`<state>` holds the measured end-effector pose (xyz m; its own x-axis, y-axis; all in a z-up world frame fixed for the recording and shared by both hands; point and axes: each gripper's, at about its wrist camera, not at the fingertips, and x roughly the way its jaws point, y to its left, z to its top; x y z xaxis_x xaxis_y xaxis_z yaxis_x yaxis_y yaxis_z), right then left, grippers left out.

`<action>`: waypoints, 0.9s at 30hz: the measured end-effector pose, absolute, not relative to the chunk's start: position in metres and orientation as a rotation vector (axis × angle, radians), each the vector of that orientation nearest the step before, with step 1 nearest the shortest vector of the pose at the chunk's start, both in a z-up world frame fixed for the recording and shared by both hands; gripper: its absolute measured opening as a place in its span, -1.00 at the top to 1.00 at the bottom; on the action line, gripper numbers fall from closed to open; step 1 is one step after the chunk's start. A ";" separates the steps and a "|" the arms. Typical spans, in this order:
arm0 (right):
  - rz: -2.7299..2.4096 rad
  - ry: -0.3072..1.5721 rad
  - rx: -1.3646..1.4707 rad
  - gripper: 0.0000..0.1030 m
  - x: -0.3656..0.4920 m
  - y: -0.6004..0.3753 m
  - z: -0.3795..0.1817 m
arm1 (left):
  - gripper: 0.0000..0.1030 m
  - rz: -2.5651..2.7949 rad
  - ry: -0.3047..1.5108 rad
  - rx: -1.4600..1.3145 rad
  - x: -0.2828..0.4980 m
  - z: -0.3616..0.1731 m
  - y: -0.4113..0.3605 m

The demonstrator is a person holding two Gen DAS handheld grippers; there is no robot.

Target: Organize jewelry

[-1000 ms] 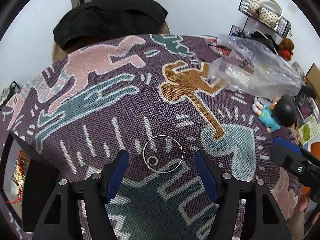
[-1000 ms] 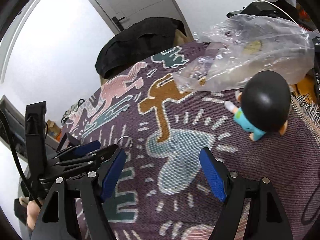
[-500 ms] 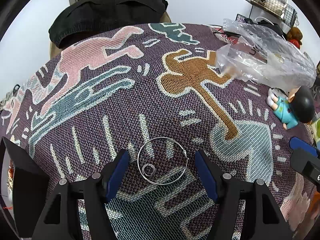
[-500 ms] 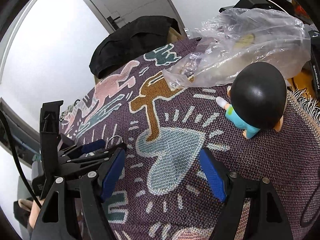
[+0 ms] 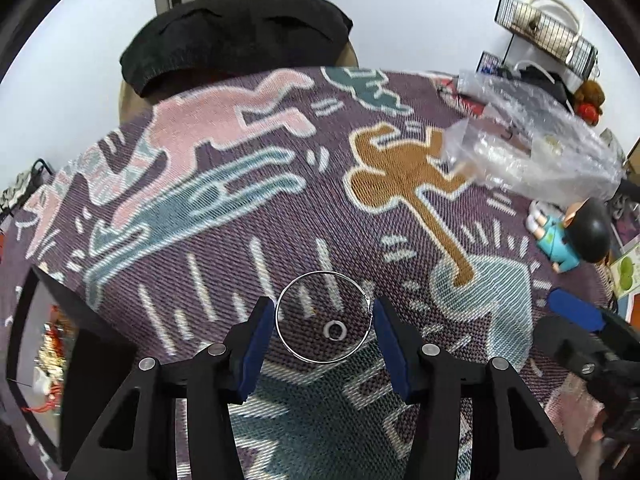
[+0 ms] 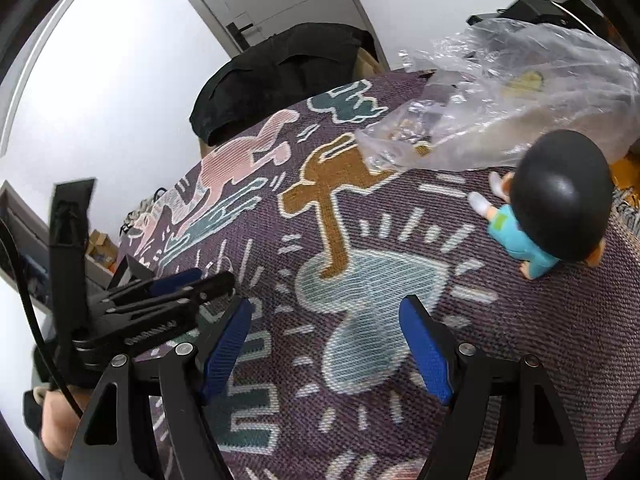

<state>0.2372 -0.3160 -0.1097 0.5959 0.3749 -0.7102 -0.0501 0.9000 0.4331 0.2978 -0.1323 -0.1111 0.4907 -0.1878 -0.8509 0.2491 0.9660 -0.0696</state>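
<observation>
Left wrist: hoop [image 5: 322, 317] between fingers [image 5: 256, 338]

Closed in on the large hoop [image 5: 323, 317]: left gripper [image 5: 323, 332], once short of it, now flanking it at 9 and 3 o'clock, blue pads [image 5: 256, 342] narrowed to just outside the wire, possibly touching. Small ring [image 5: 335, 330] shifted from 7 toward 5 o'clock inside the hoop. Right gripper [image 6: 326, 354] nudged toward the figurine [image 6: 548, 204] at 2 o'clock.
</observation>
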 end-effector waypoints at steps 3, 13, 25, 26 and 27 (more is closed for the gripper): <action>0.284 0.902 0.369 -0.48 0.240 -0.302 -0.107 | -0.02 -0.256 1.001 0.050 0.295 -0.097 -0.121; 0.378 0.944 0.249 0.05 0.258 -0.243 -0.106 | -0.02 -0.199 0.942 0.001 0.288 -0.065 -0.072; 0.382 1.022 0.101 0.44 0.281 -0.197 -0.117 | -0.02 -0.116 0.909 -0.050 0.274 -0.050 -0.008; 0.381 1.031 0.091 0.46 0.283 -0.193 -0.119 | -0.02 -0.107 0.908 -0.055 0.273 -0.050 -0.001; 0.379 1.038 0.083 0.49 0.285 -0.191 -0.121 | -0.02 -0.102 0.907 -0.059 0.273 -0.050 0.003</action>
<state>0.2852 -0.1911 -0.1208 0.4498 0.3448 -0.8239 -0.2669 0.9322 0.2444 0.2727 0.0029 -0.0502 0.6113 -0.1134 -0.7832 0.0633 0.9935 -0.0944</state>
